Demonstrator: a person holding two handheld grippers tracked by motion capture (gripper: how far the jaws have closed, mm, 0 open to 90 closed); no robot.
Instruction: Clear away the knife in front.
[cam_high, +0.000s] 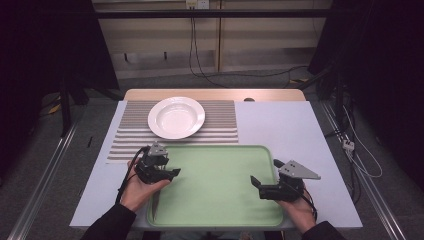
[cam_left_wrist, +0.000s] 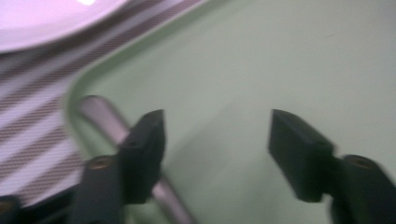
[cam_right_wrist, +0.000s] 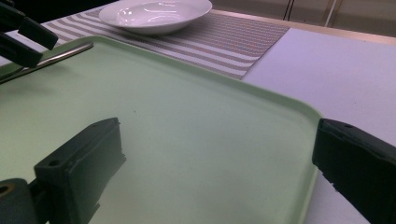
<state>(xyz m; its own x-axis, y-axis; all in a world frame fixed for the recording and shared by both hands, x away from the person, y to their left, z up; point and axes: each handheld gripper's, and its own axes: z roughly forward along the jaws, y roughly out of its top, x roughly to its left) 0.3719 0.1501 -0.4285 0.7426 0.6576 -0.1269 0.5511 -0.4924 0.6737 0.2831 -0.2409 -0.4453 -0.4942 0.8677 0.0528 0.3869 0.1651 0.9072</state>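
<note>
Left gripper (cam_left_wrist: 217, 140), jaws apart, hovers over a metal utensil handle (cam_left_wrist: 105, 119) lying along the green tray's (cam_left_wrist: 261, 56) left wall, long axis near-to-far; right gripper (cam_right_wrist: 215, 158) open.

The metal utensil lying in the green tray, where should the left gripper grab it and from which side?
Grip the metal utensil on its slim straight handle, coming from above with the jaws straddling it. It lies flat along the green tray's left rim, so the rim probably blocks a side approach.
</note>
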